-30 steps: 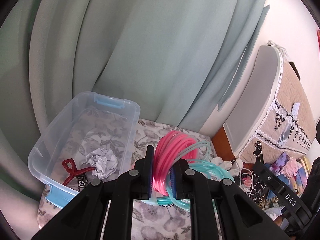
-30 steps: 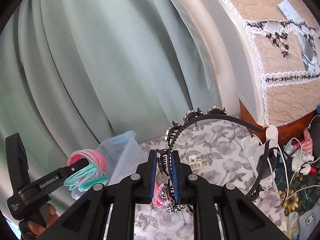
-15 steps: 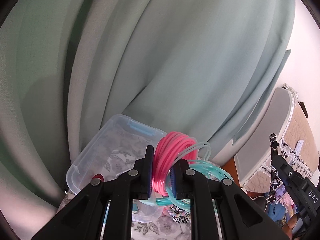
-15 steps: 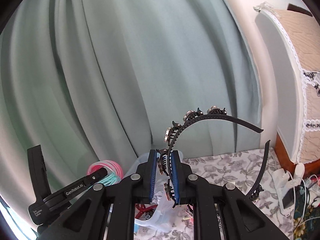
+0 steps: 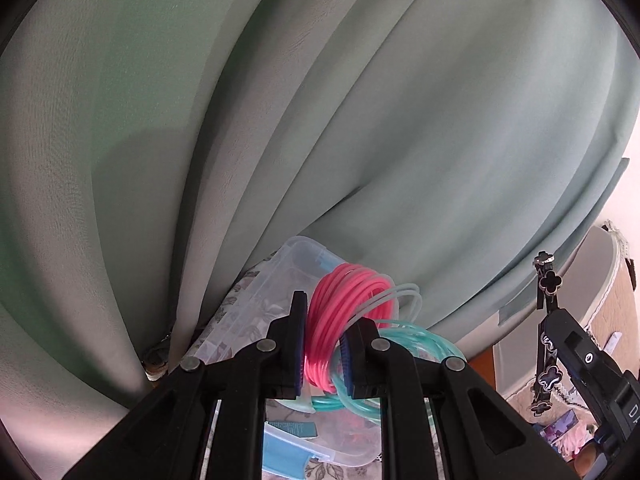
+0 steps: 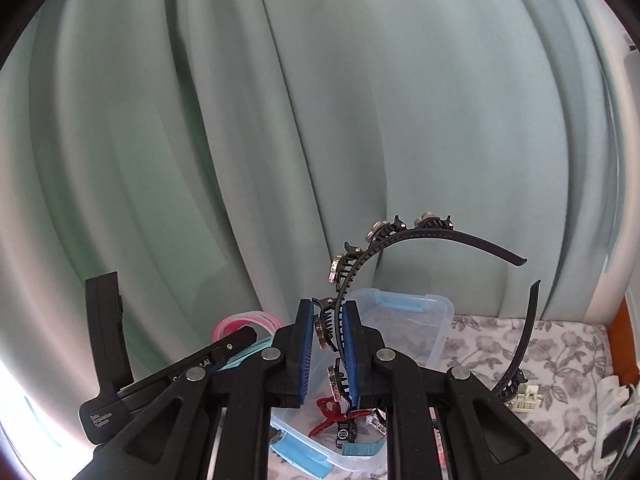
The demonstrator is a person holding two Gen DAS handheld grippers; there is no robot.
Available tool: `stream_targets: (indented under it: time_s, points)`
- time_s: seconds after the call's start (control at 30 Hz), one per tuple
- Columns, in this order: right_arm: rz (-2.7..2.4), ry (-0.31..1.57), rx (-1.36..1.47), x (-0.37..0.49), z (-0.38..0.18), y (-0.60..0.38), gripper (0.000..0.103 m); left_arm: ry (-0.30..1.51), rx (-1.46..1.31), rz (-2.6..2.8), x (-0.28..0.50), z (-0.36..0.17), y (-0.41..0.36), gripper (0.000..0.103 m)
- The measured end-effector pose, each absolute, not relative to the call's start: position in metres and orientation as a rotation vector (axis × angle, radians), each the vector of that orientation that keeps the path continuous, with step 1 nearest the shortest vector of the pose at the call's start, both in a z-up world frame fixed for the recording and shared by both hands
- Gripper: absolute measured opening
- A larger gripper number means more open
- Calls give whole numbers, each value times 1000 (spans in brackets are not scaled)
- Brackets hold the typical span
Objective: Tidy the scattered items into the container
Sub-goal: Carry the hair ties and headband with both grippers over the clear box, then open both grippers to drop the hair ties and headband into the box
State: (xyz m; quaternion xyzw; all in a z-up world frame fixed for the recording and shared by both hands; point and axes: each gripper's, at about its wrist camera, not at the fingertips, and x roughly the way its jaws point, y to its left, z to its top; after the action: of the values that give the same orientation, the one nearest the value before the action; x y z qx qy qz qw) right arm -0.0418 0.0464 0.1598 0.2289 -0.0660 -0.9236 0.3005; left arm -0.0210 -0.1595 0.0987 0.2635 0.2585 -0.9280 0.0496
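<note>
Pink tubing coil (image 5: 340,316) sits clamped between left gripper (image 5: 322,344) fingers (image 5: 294,340).

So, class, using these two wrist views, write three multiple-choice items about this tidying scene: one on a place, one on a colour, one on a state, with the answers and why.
1. Where is the red hair clip?
A. Inside the clear container
B. On the floral cloth
C. In the left gripper

2. What colour is the coil bundle squeezed between the left gripper's pads?
A. Black
B. Pink
C. Yellow

3. What is the state of the right gripper?
A. Open, empty
B. Shut on nothing
C. Shut on the black headband

Answers:
1. A, it lies on the container's floor below the right gripper.
2. B, the pink tubing coils sit between the pads, teal loops trailing beside.
3. C, the toothed band passes between the blue pads.
</note>
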Motion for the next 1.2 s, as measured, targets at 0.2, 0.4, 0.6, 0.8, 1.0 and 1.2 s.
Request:
stream_targets:
  time_s: [0.2,0.4,0.6,0.8,1.0,1.2]
  points:
    - [-2400,-119,725,-62,132,18,16,810,877,-2803,-31,79,-168,15]
    - [-2382,-75,823,-81,107,2,16,819,934,-2783,-40,63,-173,15]
    - [-2364,-39,897,-86,81,0,16,831,995,-2755,-48,46,-175,15]
    - [-2367,-26,934,-90,71,-1,16,824,1039,-2737,-53,36,-175,15]
    - [-2367,23,956,-94,62,-4,20,832,1070,-2725,-55,31,-174,43]
    - [-2372,20,970,-89,57,1,40,848,1044,-2732,-53,32,-174,56]
